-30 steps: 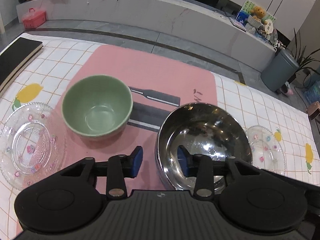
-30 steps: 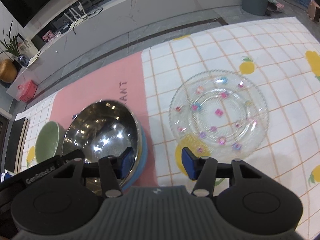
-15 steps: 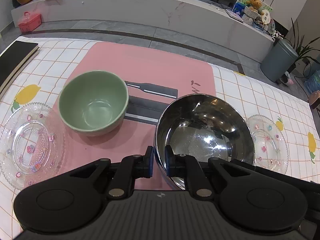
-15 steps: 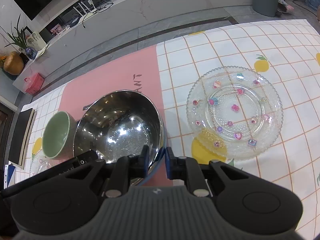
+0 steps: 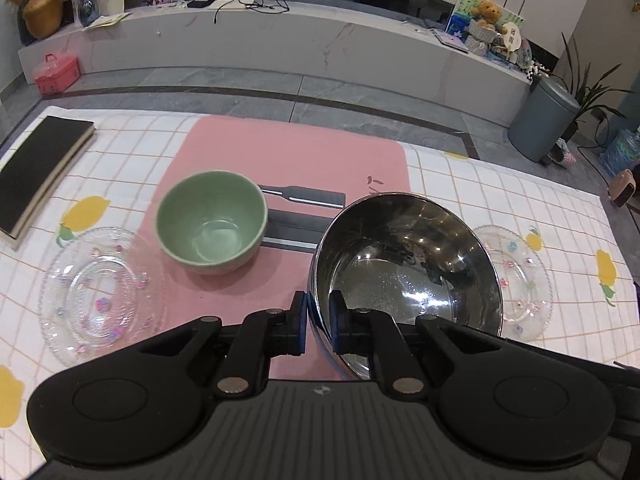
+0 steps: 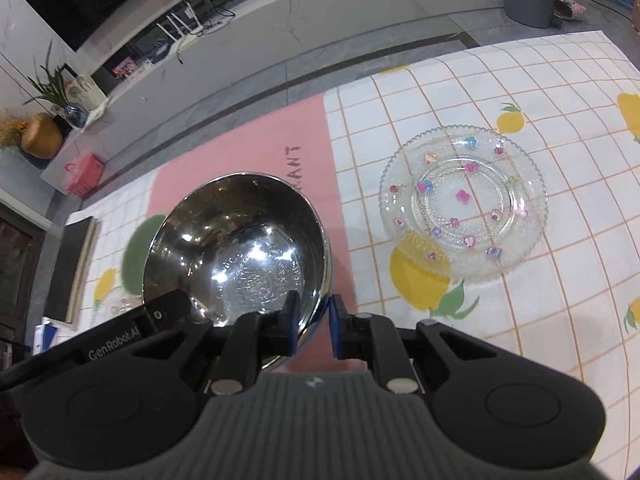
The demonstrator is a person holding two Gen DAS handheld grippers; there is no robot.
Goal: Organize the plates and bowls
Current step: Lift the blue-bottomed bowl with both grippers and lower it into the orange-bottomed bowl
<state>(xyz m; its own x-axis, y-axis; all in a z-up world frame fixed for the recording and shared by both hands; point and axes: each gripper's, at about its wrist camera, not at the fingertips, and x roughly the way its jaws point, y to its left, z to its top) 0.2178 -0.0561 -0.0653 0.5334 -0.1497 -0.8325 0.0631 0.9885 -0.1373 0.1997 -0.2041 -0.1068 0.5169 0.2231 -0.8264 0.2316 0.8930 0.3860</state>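
Observation:
A steel bowl (image 5: 404,268) with a shiny inside is held by its rim from two sides, above the pink mat (image 5: 288,152). My left gripper (image 5: 318,312) is shut on the near left rim, one pad inside and one outside. My right gripper (image 6: 314,316) is shut on the right rim of the steel bowl (image 6: 240,248) in the same way. A green bowl (image 5: 212,222) stands upright on the mat to the left. One clear glass plate (image 5: 100,296) lies at the left and another glass plate (image 6: 464,200) at the right.
A black book (image 5: 40,176) lies at the table's far left edge. The checked cloth with lemon prints (image 6: 560,300) covers the table around the mat. Beyond the far edge are the floor, a low white bench and a grey bin (image 5: 540,120).
Both grippers went from open to shut on the steel bowl's rim. Since then the bowl has risen off the mat with them and looks larger in both views.

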